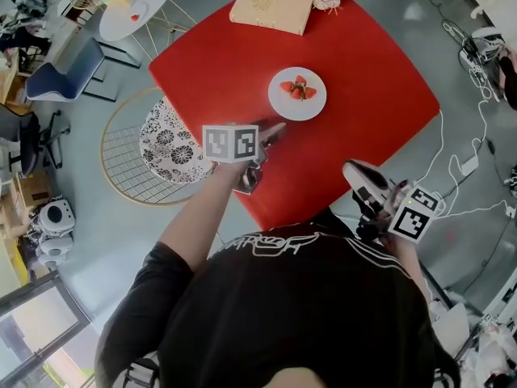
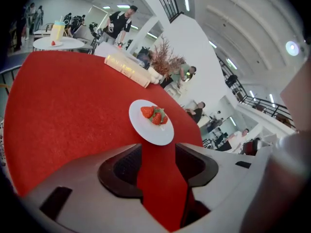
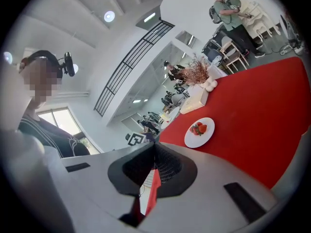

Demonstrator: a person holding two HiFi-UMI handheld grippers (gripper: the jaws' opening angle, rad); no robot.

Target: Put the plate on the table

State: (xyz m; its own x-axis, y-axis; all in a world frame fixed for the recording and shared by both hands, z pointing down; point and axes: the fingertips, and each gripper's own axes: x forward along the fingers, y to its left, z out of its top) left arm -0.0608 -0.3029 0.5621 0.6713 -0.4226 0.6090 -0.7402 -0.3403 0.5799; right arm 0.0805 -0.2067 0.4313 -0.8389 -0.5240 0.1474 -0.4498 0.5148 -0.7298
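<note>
While the plate (image 2: 154, 131), already on the red table (image 2: 58, 106), lies just ahead of the wide-open, empty left gripper (image 2: 158, 164), the closed right gripper (image 3: 154, 166) hangs farther off.

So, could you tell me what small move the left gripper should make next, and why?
Probably ease the left gripper back from the plate, jaws left open. The plate already sits flat on the red table, strawberries on it, and the jaws stand apart with only bare table between them, so the placing looks done.
</note>
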